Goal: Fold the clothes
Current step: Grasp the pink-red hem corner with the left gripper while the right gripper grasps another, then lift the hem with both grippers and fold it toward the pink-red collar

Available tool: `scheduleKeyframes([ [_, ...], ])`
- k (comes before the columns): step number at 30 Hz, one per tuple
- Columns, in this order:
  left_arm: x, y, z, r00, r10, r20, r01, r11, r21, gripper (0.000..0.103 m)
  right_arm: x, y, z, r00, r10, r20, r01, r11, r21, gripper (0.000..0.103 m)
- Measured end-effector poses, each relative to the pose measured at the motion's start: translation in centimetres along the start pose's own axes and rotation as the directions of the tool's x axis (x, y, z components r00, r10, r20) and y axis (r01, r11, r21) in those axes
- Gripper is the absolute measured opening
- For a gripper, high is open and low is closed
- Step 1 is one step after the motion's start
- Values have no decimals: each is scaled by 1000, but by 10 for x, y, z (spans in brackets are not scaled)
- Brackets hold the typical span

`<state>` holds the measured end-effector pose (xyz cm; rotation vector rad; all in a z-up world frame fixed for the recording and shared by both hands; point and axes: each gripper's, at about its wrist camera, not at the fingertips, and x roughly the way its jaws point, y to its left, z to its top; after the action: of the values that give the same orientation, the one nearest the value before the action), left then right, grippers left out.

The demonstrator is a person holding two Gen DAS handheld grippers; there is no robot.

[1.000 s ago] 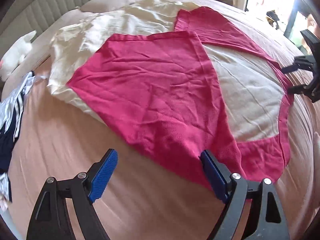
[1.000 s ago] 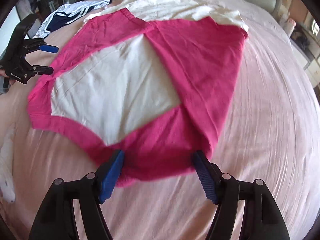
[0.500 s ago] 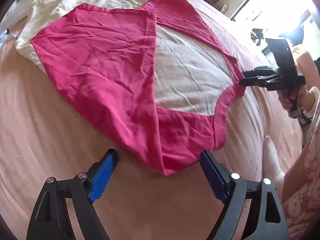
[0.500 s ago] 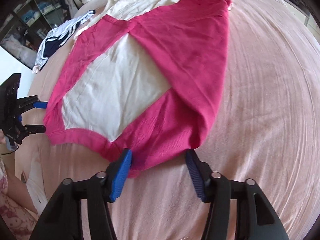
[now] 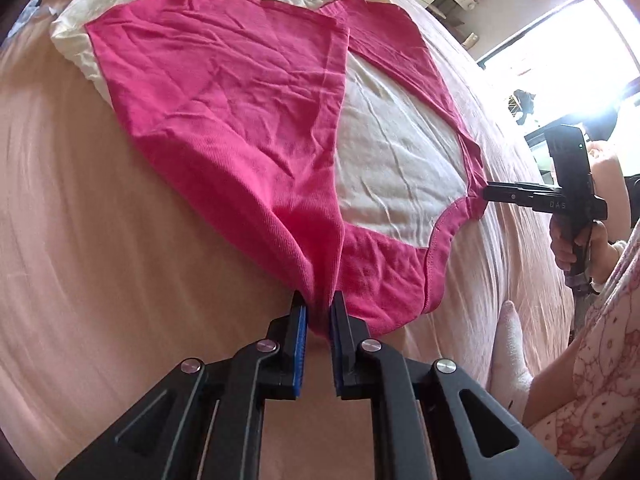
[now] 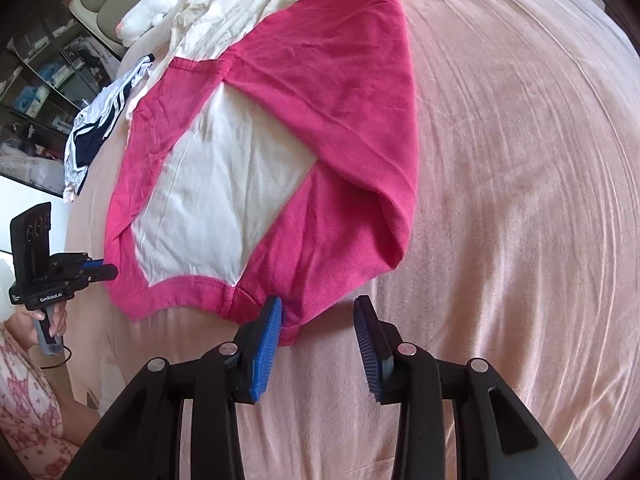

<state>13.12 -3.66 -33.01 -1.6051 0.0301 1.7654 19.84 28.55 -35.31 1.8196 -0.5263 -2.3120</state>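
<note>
A pink garment (image 5: 224,92) with a white middle panel (image 5: 400,152) lies spread on the bed, both pink sides folded inward. My left gripper (image 5: 318,308) is at its near corner; the jaws are closing and the pink cloth is pinched between the blue pads. In the right wrist view the same garment (image 6: 340,80) reaches down to my right gripper (image 6: 318,302). Its jaws are closing but still apart, with the pink hem corner beside the left finger (image 6: 272,320) and not pressed. Each gripper also shows in the other's view, the right gripper (image 5: 486,193) and the left gripper (image 6: 112,270).
A cream garment (image 6: 240,4) lies under the pink one at the far end. Navy striped clothes (image 6: 96,128) and a white stuffed toy (image 6: 148,12) sit at the bed's left. The pink bedspread (image 6: 520,160) stretches right. A person's socked foot (image 5: 512,344) rests nearby.
The left jaws went from wide apart to closed on the pink corner. The right jaws narrowed around the hem corner. Both views rolled and drew closer to the garment.
</note>
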Motion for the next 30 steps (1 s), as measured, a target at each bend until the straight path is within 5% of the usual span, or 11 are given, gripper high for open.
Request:
scheduleKeyframes([
  [9, 2, 3, -4, 998, -42, -37, 40, 997, -60, 17, 7, 4, 4, 999, -50, 6, 50, 999, 3, 45],
  [13, 7, 7, -8, 992, -124, -37, 119, 987, -111, 20, 4, -13, -1, 1000, 23, 6, -24, 995, 98, 45],
  [16, 5, -1, -6, 990, -140, -29, 138, 989, -55, 21, 7, -17, 7, 997, 80, 14, -81, 990, 118, 45],
  [21, 7, -2, -3, 992, -124, -26, 122, 990, -77, 21, 5, -1, 18, 996, 91, 18, -92, 995, 28, 24],
  [26, -6, -1, -7, 992, -120, 30, 123, 986, -110, 21, 10, 11, 9, 1000, 28, -2, -28, 999, -45, 24],
  [28, -3, 0, -5, 995, -98, 24, 100, 987, -122, 33, 10, 12, 11, 1000, 11, 3, -11, 999, -35, 25],
  [29, -2, 0, -4, 996, -86, 20, 88, 988, -128, 58, 10, 12, 12, 1000, 3, 8, -3, 1000, -31, 25],
  [30, -2, -1, -3, 996, -85, 23, 88, 988, -124, 69, 10, 13, 13, 1000, -3, 13, 4, 1000, -30, 25],
])
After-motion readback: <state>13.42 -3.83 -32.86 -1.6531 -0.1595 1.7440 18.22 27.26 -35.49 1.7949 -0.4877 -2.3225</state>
